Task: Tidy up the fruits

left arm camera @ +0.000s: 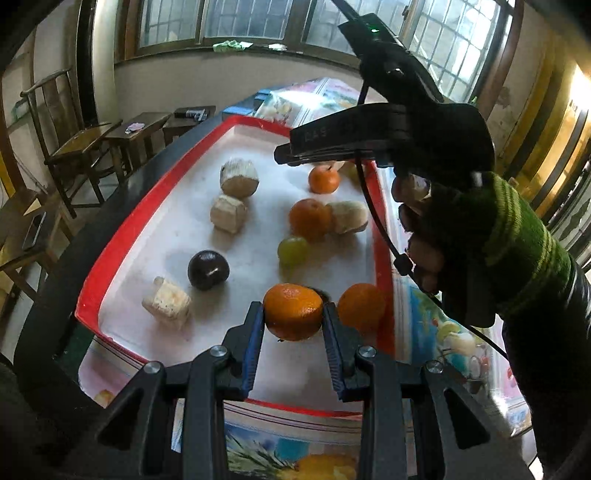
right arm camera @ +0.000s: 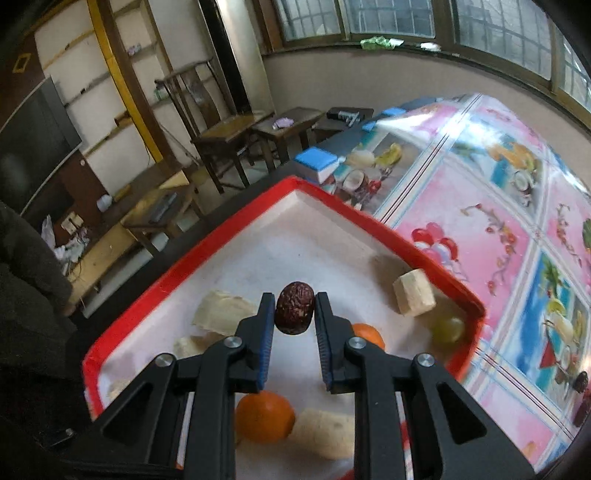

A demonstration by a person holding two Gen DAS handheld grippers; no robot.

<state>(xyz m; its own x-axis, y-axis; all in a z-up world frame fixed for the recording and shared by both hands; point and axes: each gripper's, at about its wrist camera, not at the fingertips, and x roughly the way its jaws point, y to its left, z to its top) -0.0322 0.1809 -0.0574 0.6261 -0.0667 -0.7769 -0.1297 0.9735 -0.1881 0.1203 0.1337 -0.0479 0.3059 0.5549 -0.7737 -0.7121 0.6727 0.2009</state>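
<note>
Nearest the left wrist camera, the left gripper [left arm camera: 293, 314] clamps an orange [left arm camera: 293, 311] by its sides, low over the near end of the red-rimmed tray [left arm camera: 122, 236], presumably so it cannot roll. Farther along, the right gripper [right arm camera: 294, 314] pinches a wrinkled red date [right arm camera: 294, 313] held clear above the loose oranges, pale fruit chunks [left arm camera: 239, 177] and green grape [left arm camera: 292, 251], probably for sorting elsewhere.

Wooden chair [left arm camera: 70, 140], dark television [right arm camera: 33, 147], blue blocks [right arm camera: 317, 158], barred windows [left arm camera: 221, 18]
</note>
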